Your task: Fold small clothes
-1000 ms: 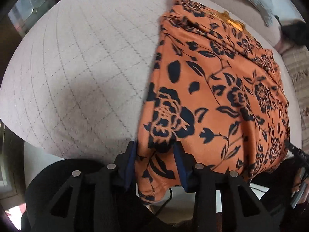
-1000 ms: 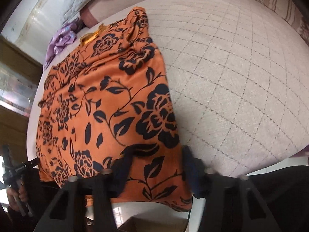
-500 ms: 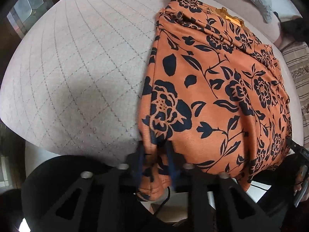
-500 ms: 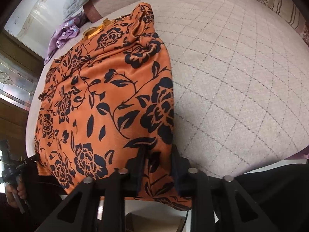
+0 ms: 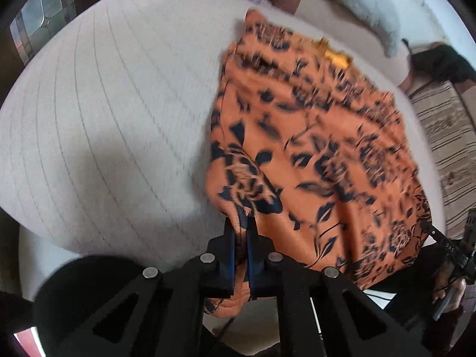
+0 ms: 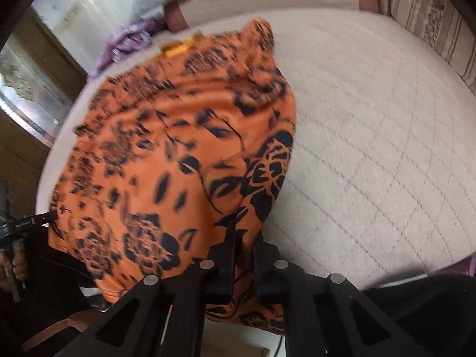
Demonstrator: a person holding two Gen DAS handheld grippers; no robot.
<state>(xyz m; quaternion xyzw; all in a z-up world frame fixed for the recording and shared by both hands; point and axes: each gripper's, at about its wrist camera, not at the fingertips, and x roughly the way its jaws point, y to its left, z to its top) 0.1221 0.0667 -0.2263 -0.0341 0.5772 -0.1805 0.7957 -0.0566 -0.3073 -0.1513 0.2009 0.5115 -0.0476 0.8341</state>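
**Both near corners pinched, ready to lift the fold**

The left gripper (image 5: 241,223) has just been closing and is now clamped on the near left corner of the orange floral garment (image 5: 312,148), a ridge of cloth squeezed between its blue pads. The right gripper (image 6: 241,235) has likewise just been closing and is clamped on the near right corner, fabric bunched up between its jaws. The garment lies spread on the quilted mattress (image 5: 104,119), its near hem hanging over the bed edge, its far end with a yellow trim (image 5: 336,56) toward the pillow (image 5: 357,9). A purple cloth (image 6: 131,41) sits well beyond it.

To do this well, I would raise both corners together and level — an uneven lift will skew the crease. Carry them forward toward the far end, keeping the hem taut between the grippers so the thin cloth does not sag or slip, and lay edge onto edge before letting go
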